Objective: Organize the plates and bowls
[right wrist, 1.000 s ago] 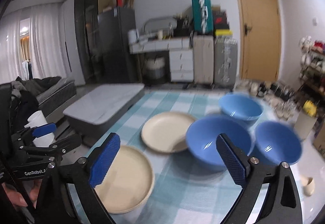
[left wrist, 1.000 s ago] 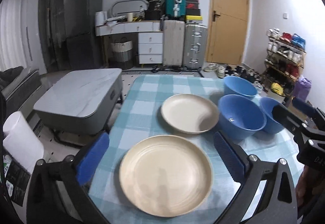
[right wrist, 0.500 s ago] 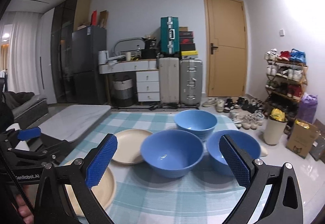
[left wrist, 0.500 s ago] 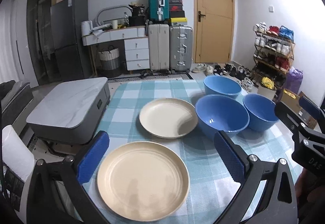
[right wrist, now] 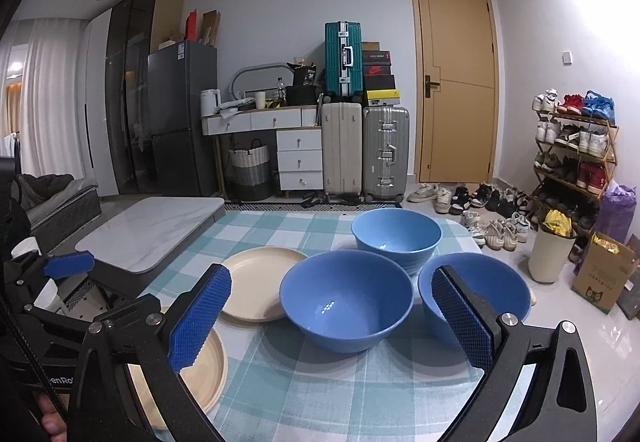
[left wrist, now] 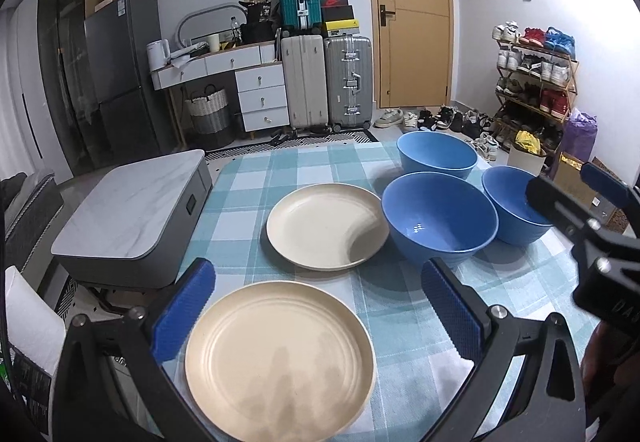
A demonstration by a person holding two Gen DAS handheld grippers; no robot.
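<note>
Left gripper: jaws wide, empty, straddling the near cream plate at the tablecloth's near-left edge, directly ahead and below. Right gripper: jaws wide, empty, centred on the middle blue bowl. Beyond, the second cream plate lies mid-cloth; the right bowl and far bowl stand toward the far-right corner. Judgement: left gripper is nearer the plates, right nearer the bowls.

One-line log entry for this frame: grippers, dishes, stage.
left gripper: open, over near plate | right gripper: open, facing bowls | far plate, bowls unstacked | stage: pre-grasp
</note>
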